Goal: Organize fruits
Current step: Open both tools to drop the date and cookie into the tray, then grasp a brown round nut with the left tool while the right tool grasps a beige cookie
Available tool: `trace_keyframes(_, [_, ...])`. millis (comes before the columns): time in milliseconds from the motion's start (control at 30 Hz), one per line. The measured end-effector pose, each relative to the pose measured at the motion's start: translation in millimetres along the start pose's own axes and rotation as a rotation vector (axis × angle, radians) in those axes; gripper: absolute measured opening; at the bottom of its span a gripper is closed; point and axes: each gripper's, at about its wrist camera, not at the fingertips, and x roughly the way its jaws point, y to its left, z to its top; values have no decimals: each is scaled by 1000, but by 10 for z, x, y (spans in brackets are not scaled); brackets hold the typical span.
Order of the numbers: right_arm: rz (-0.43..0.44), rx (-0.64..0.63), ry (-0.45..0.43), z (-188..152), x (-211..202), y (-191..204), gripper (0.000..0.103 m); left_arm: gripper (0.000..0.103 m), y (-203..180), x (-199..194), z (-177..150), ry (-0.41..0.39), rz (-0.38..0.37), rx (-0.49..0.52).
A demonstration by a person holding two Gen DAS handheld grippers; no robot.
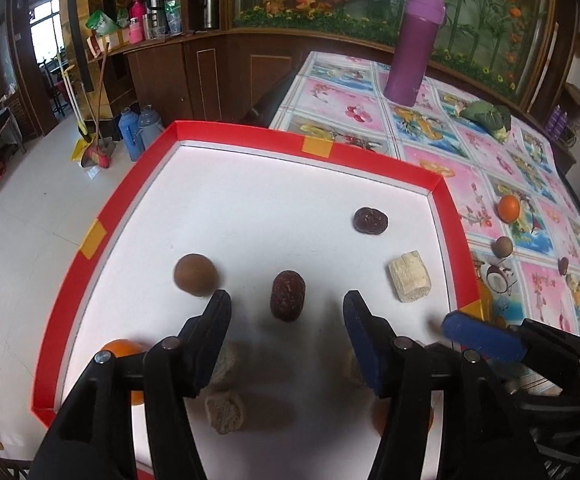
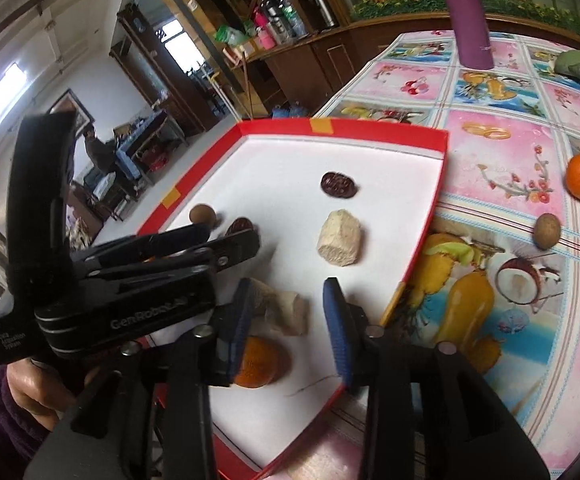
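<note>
A: Tools first?
B: Left tool spread, nothing between its fingers; it hangs over the near half of the red tray. Right tool also spread, empty, over the tray's near right corner. A hand in a purple sleeve grips the left tool's handle.

A: Closest things in the tray?
B: Orange under the right tool's left finger, pale chunks just beyond it. Another orange sits at the tray's near left side, partly hidden by the left tool, and one rough beige chunk beside it.

A: Mid tray?
B: Dark red date just ahead of the left tool's gap, brown round fruit left of it, pale block toward the tray's right wall.

A: Farther?
B: Second dark wrinkled date, apart from the rest.

A: Outside the tray?
B: On the table right of the tray: small brown fruit, orange, then leafy greens and a purple flask farthest.
</note>
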Motion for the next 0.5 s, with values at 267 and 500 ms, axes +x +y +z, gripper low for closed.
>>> trace_keyframes(267, [-20, 5, -112, 5, -414, -226, 42, 58, -133, -174, 27, -32, -2, 26])
trace_keyframes(500, [-132, 121, -208, -90, -995, -877, 42, 58, -444, -222, 49, -42, -39, 82])
